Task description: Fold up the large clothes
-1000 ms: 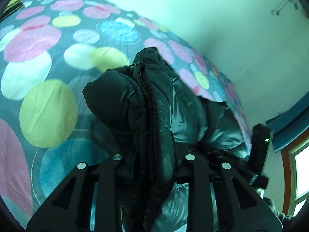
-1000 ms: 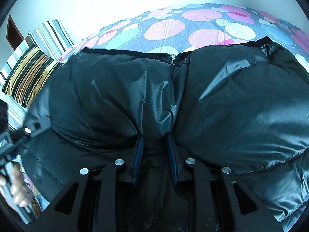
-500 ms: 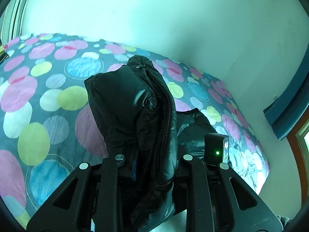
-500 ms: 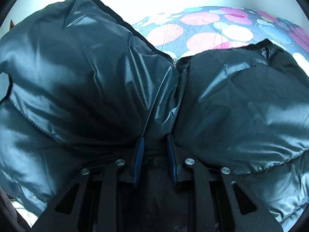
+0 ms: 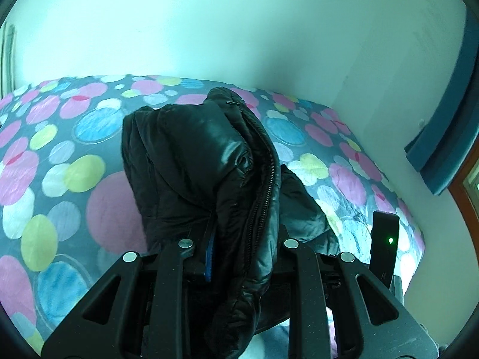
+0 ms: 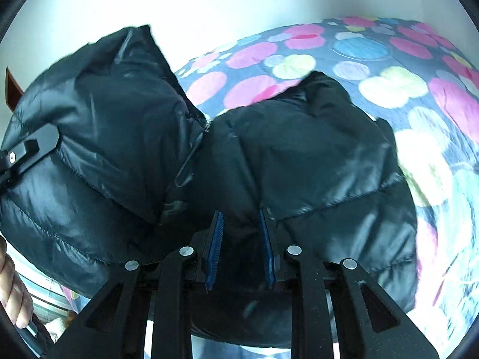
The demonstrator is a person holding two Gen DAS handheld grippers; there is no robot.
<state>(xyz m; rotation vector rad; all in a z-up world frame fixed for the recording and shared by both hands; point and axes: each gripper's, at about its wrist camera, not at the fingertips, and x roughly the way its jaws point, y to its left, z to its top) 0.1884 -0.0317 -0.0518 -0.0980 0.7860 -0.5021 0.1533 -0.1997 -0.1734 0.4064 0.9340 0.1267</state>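
Holding: black jacket (image 5: 206,161), lifted above the bed (image 5: 60,155), hanging from both tools.
Left tool (image 5: 239,248): jaws clamped on a bunched fold at the zipper (image 5: 266,179); fabric rises ahead of the tips and spills down over them.
Right tool (image 6: 241,233): blue pads (image 6: 216,239) set narrow, pinching a quilted edge; jacket bulges forward on both sides.
Hand (image 6: 12,293): at lower left edge of right view.
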